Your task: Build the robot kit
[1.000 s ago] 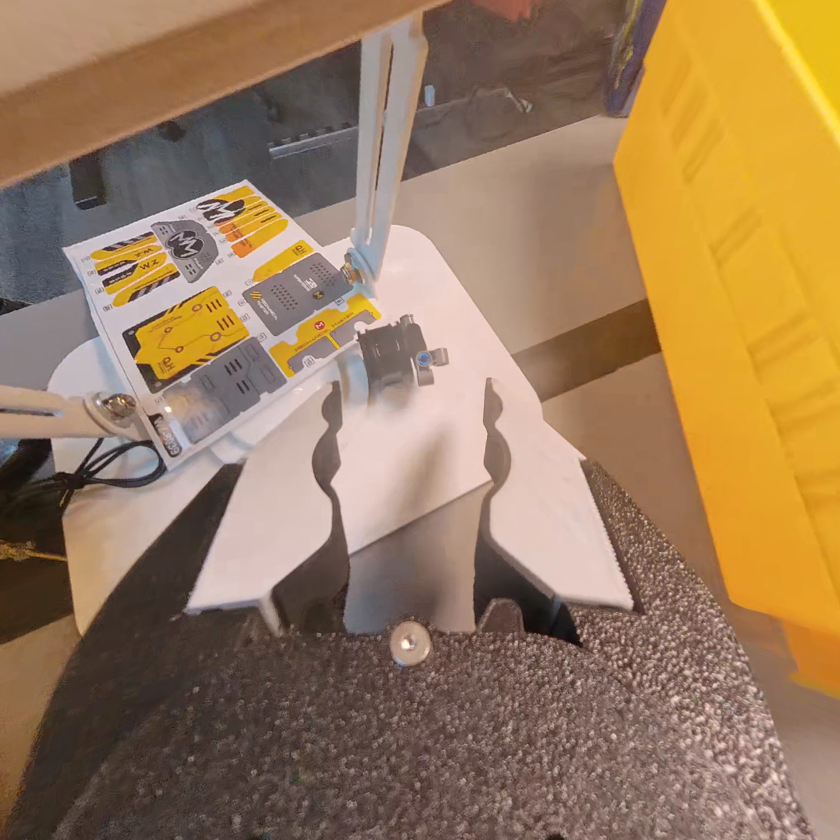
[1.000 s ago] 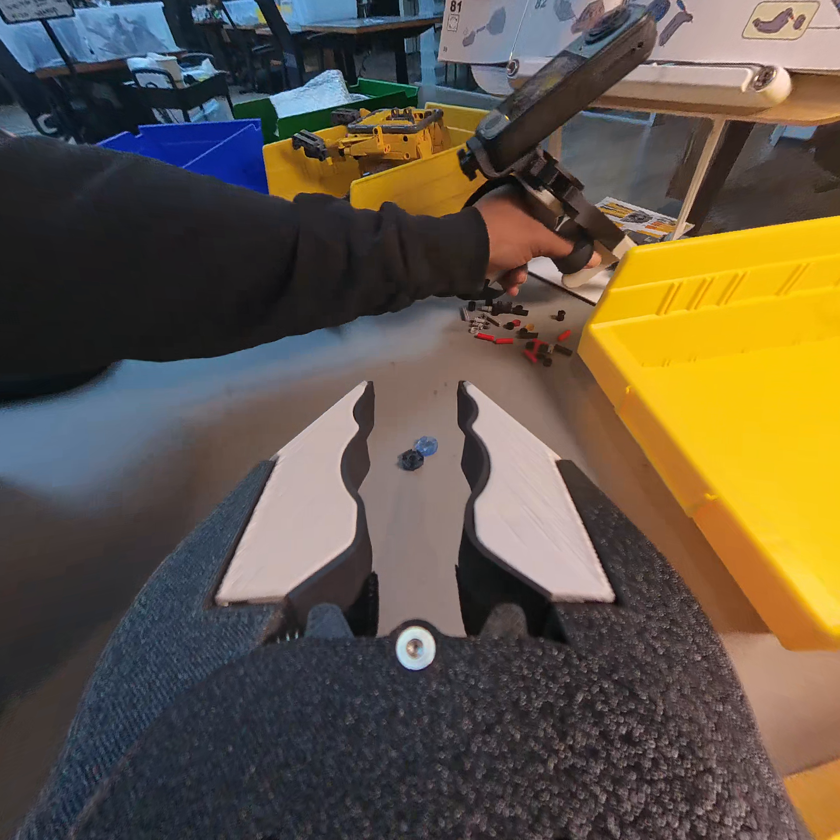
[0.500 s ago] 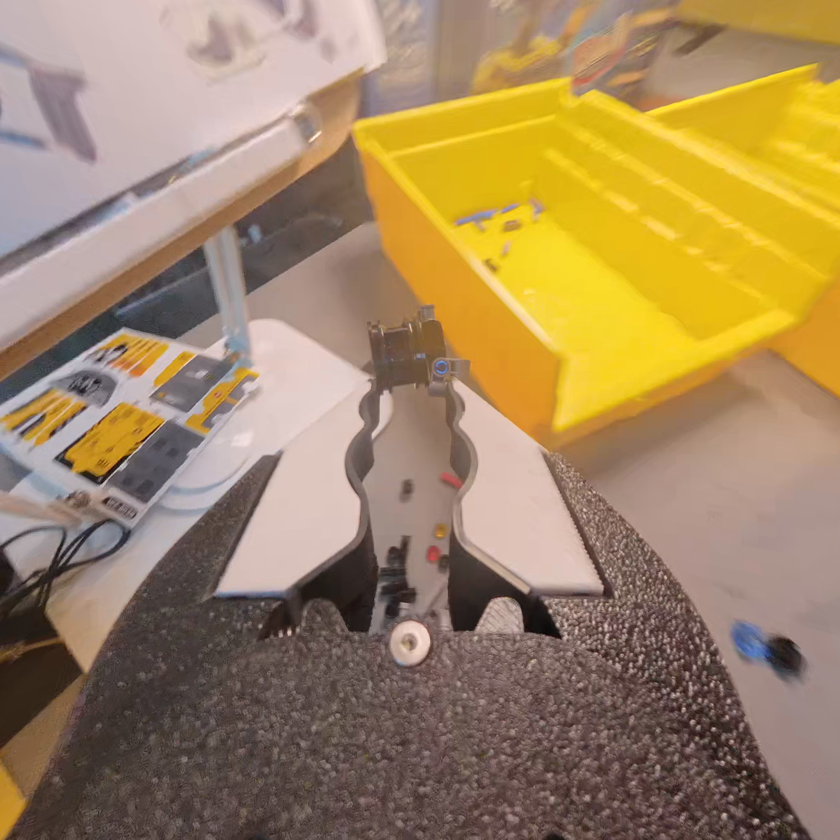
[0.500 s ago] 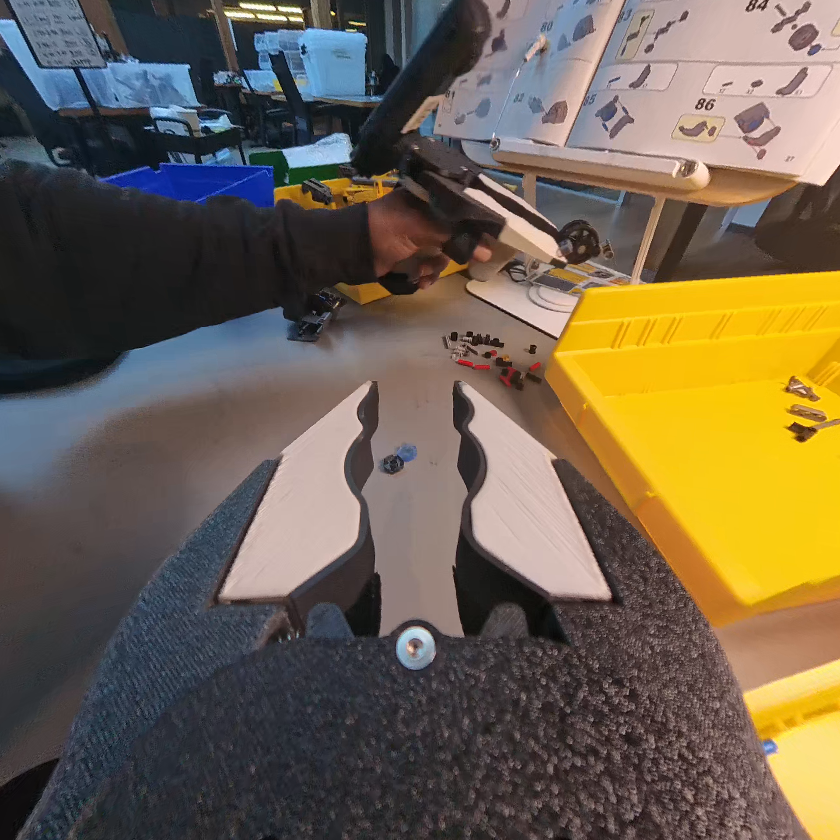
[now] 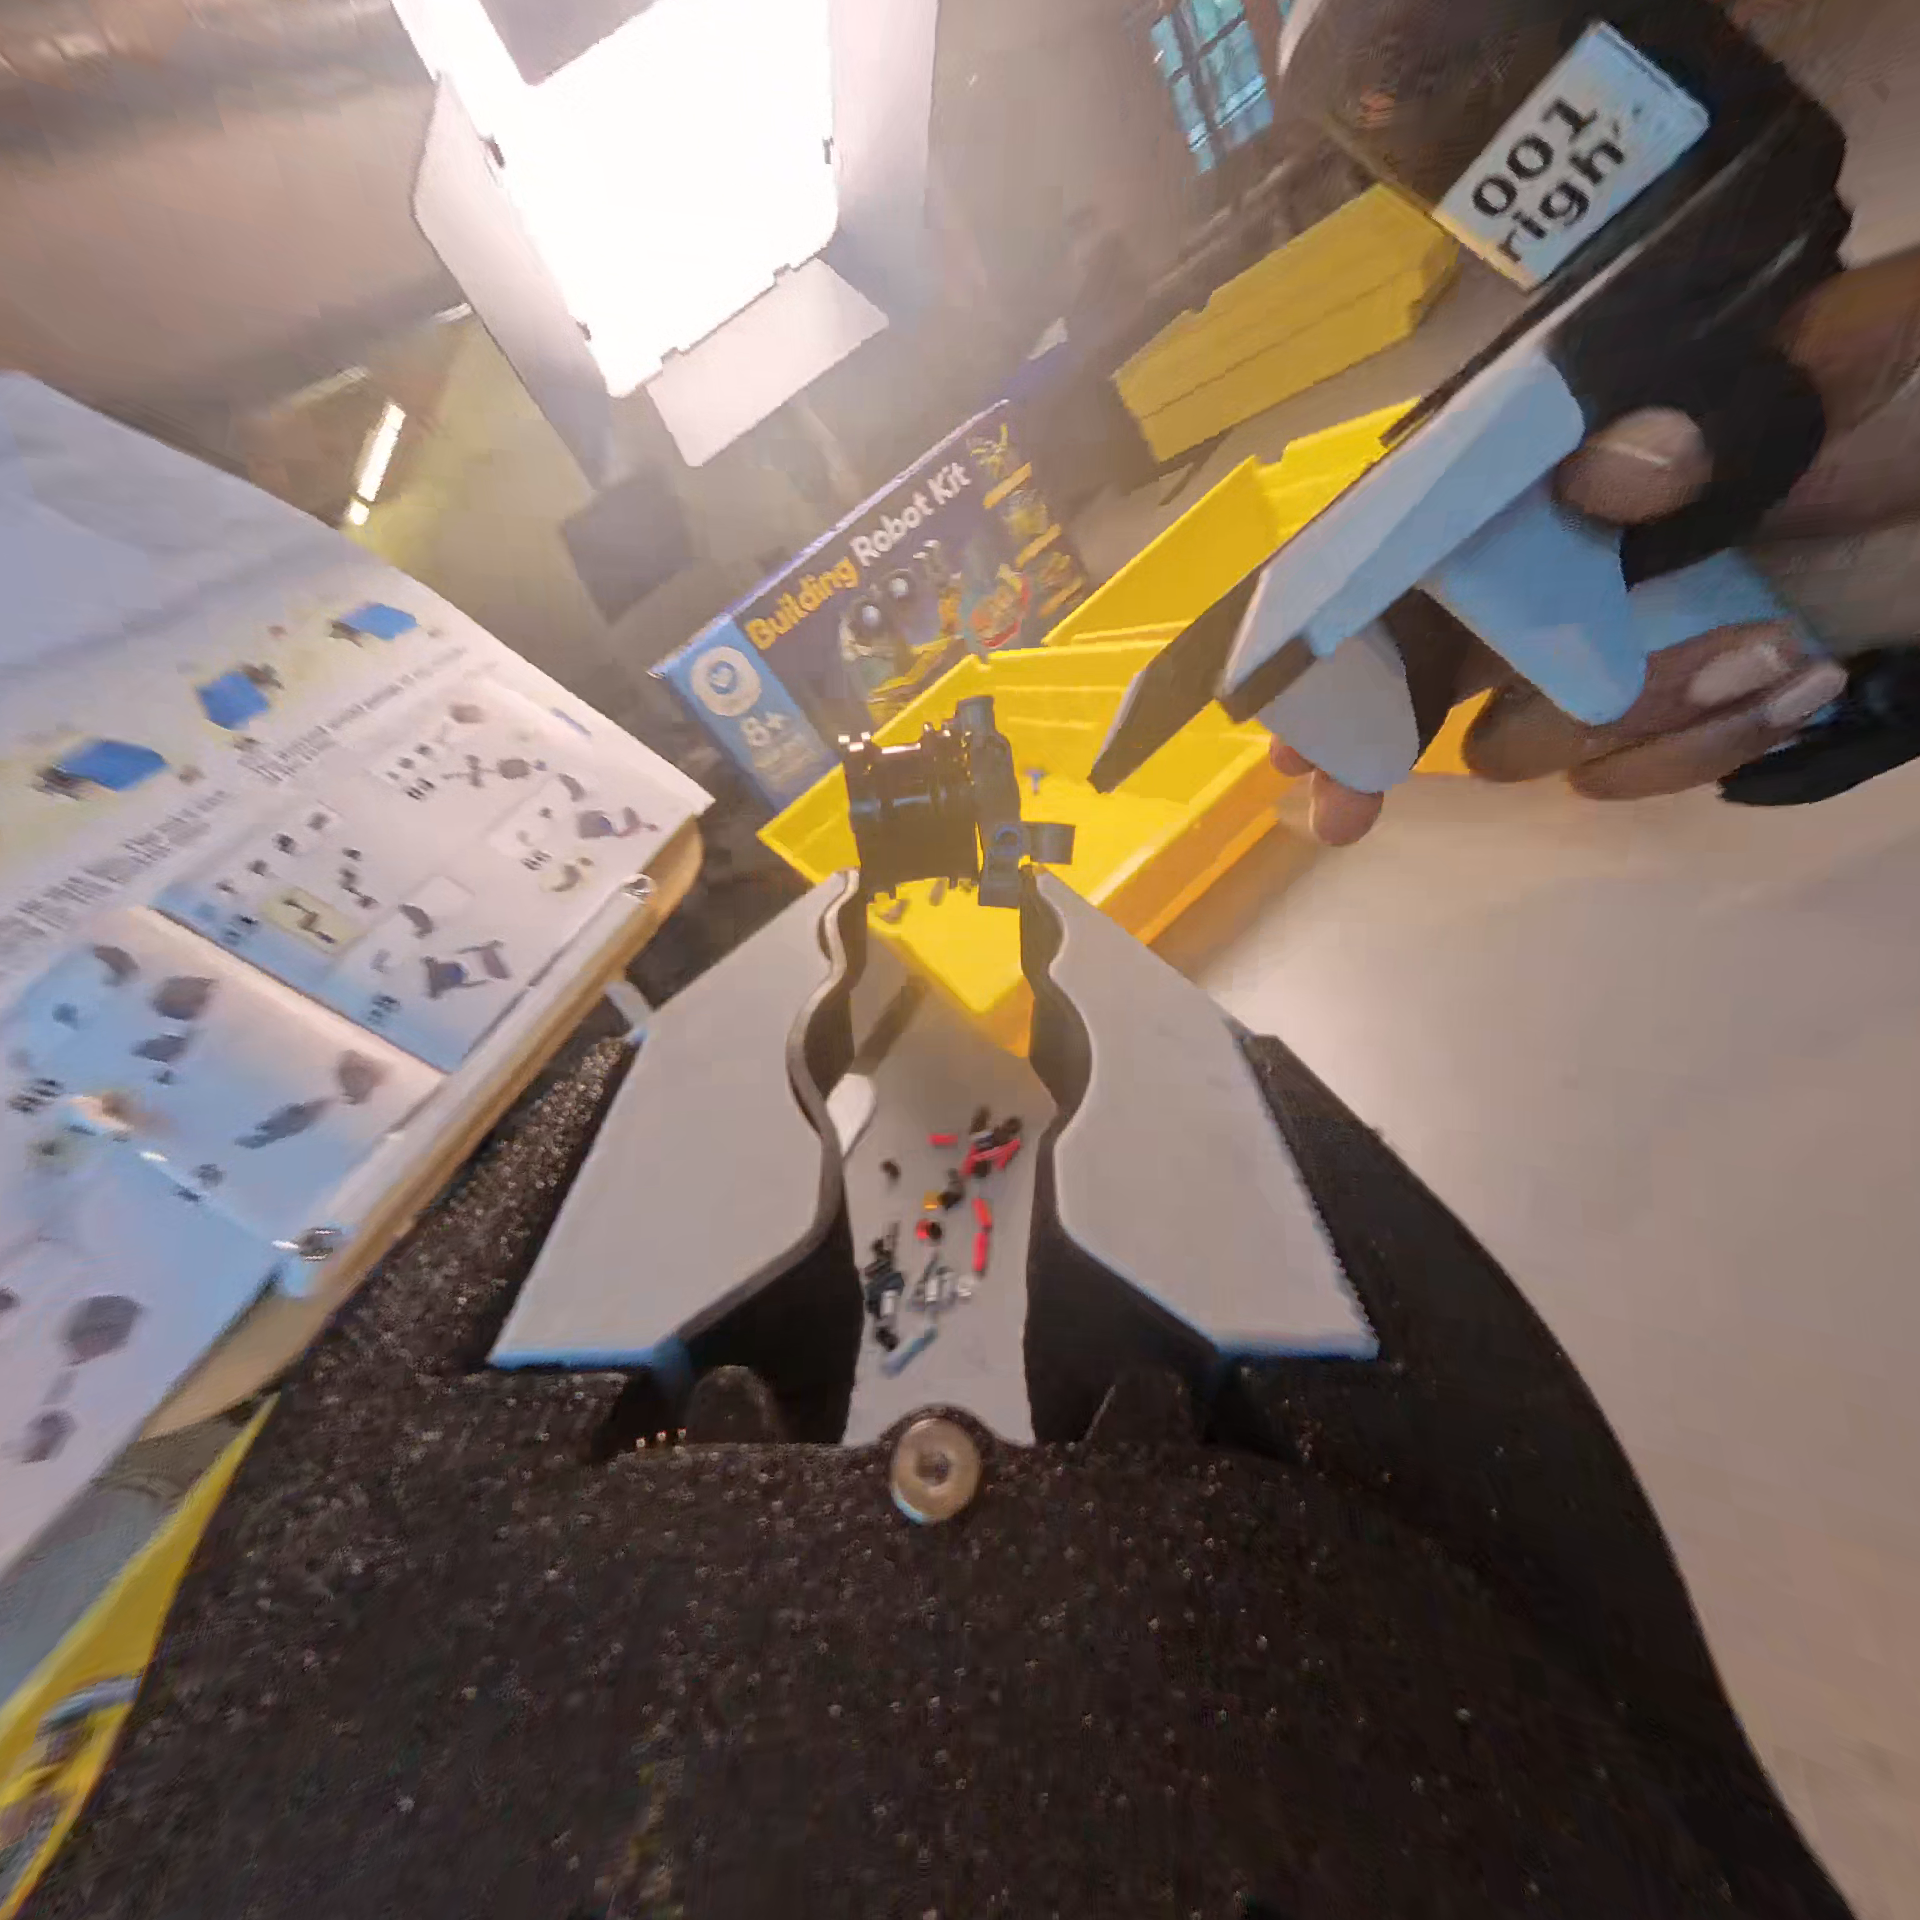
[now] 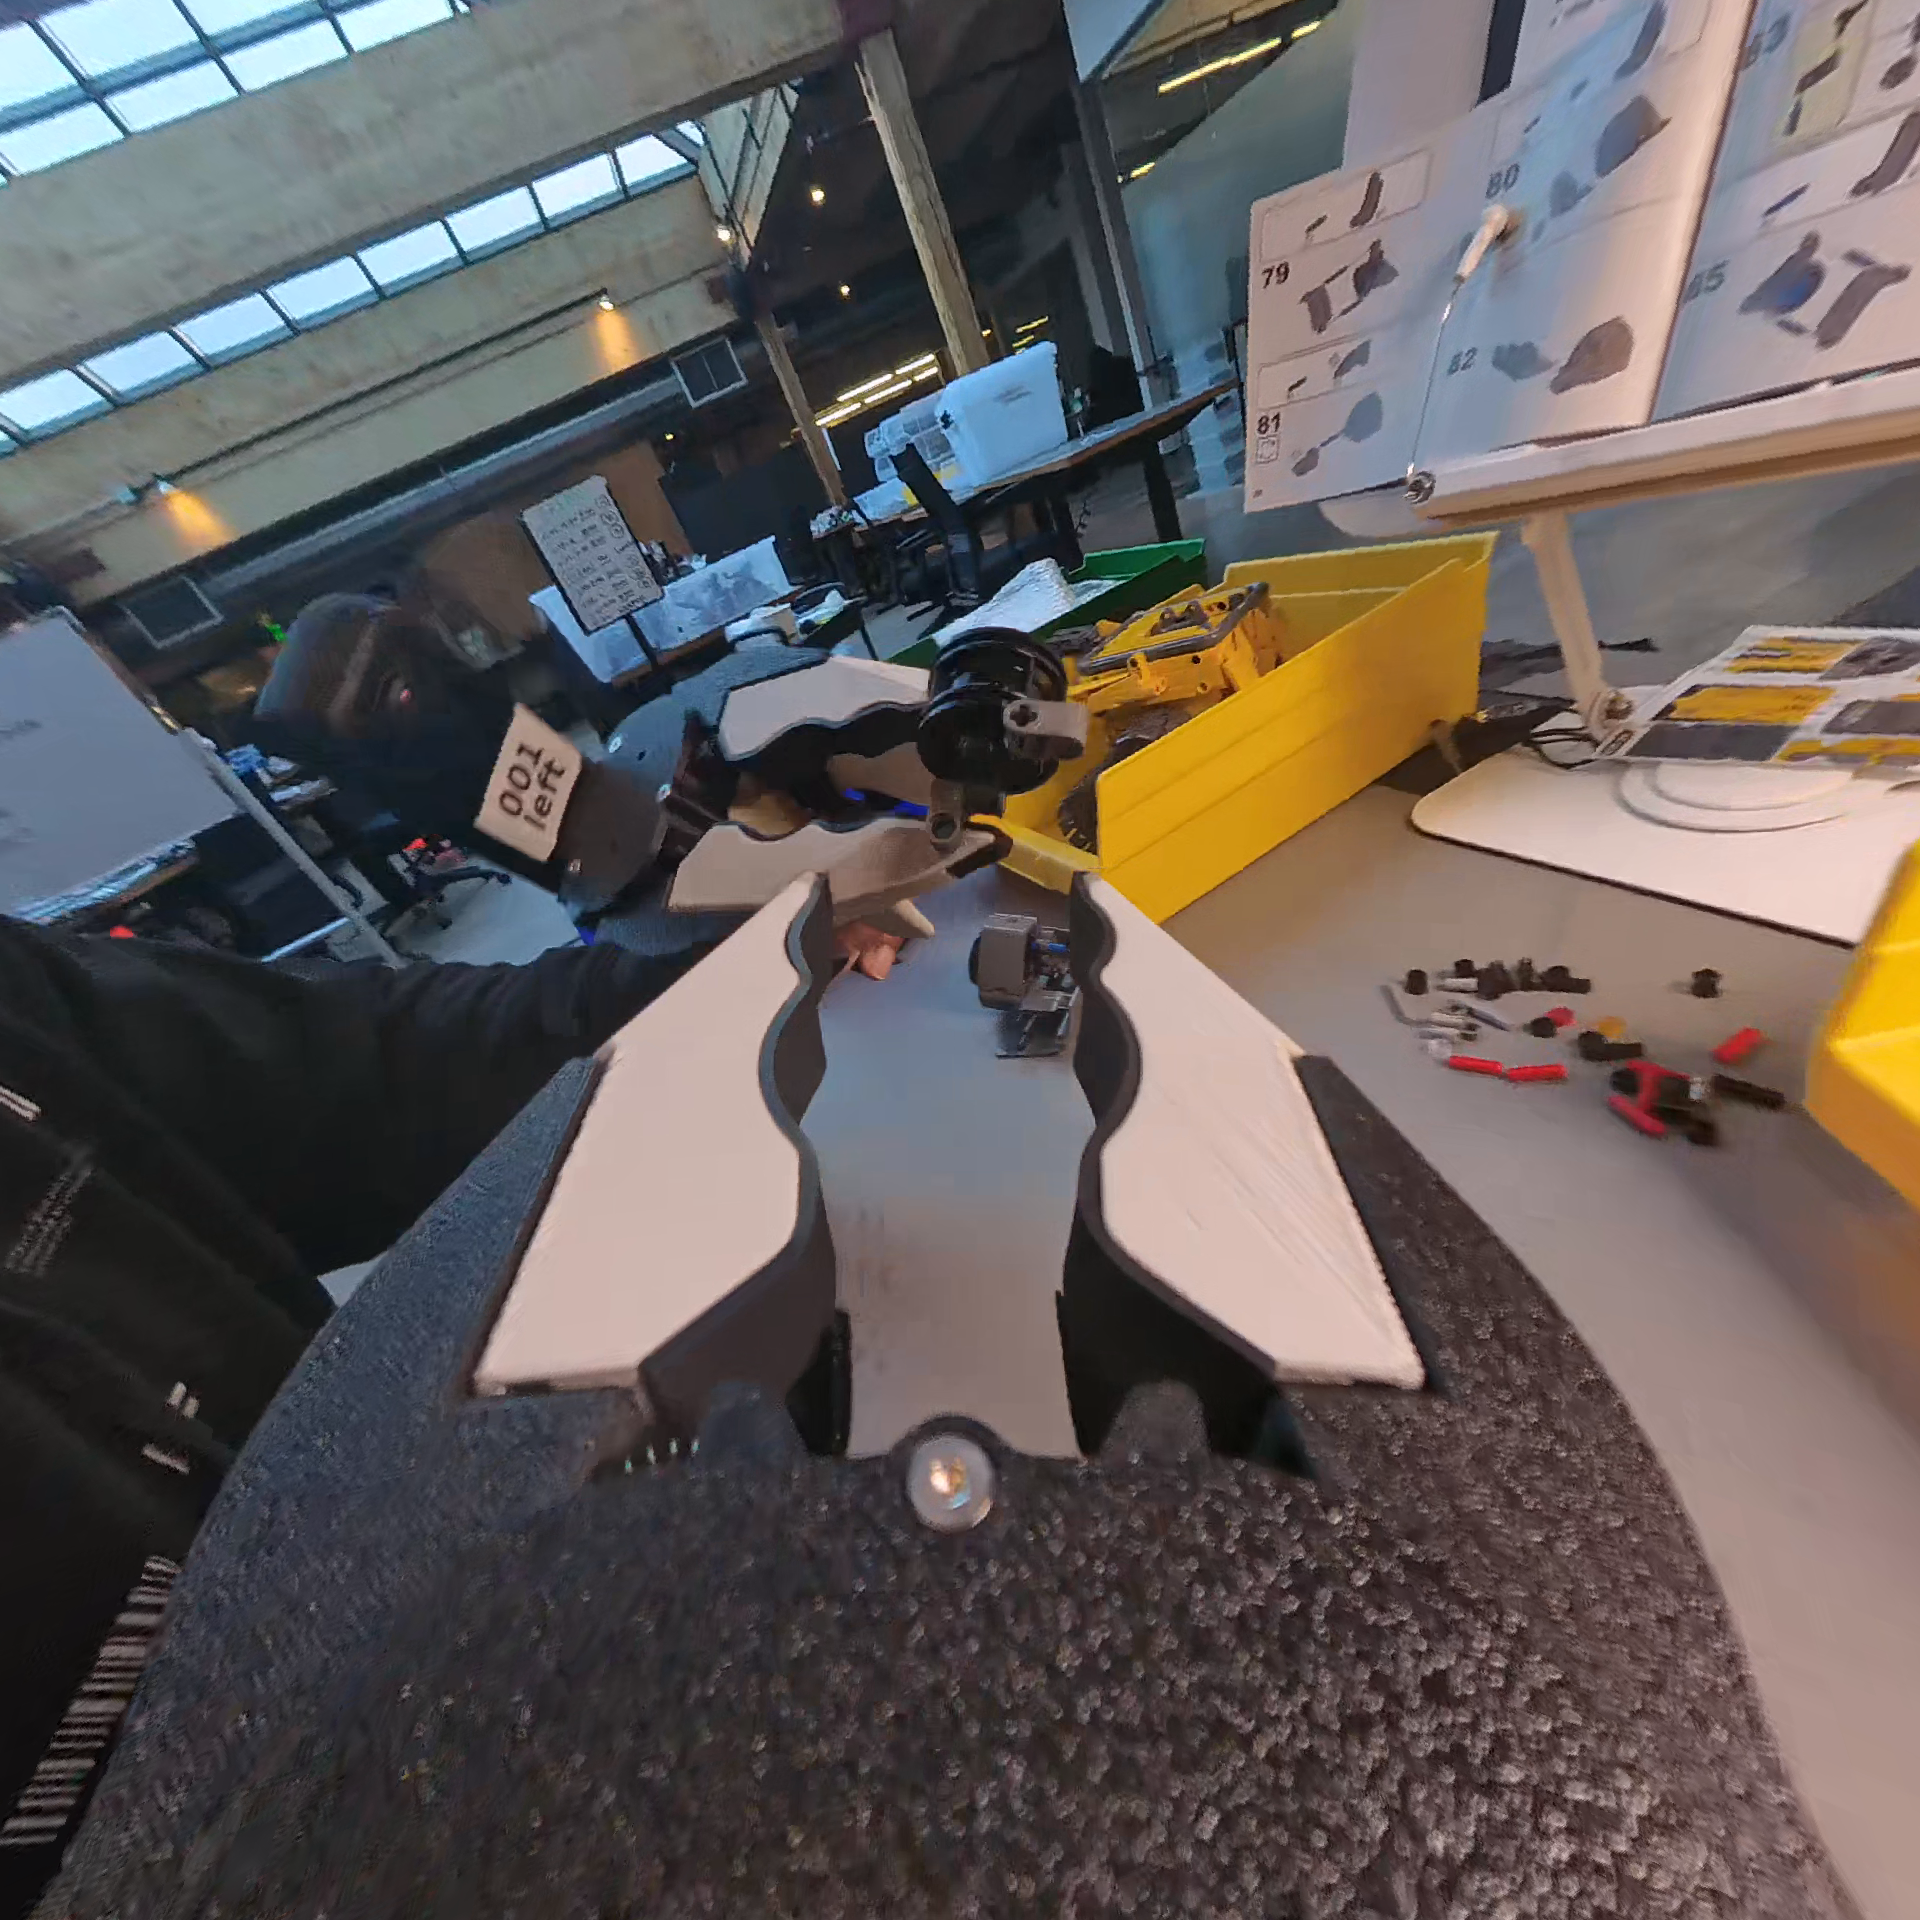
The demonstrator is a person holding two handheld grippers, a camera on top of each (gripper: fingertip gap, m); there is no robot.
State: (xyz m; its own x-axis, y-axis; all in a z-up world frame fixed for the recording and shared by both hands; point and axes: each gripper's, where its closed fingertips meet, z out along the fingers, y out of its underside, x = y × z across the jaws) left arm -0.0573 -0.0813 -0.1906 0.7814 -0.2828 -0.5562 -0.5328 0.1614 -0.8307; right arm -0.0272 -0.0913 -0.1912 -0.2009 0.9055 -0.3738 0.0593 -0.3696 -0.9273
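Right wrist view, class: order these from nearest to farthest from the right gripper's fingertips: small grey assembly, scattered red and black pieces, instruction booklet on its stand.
1. Small grey assembly, on the table just inside the right gripper tips.
2. Scattered red and black pieces, on the table to the right.
3. Instruction booklet, raised on its stand, upper right.

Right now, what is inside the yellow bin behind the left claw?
A yellow and black built model rises above the rim of the yellow bin. Its front wall hides the floor, and the left claw with its black wheel assembly covers the model's left end.
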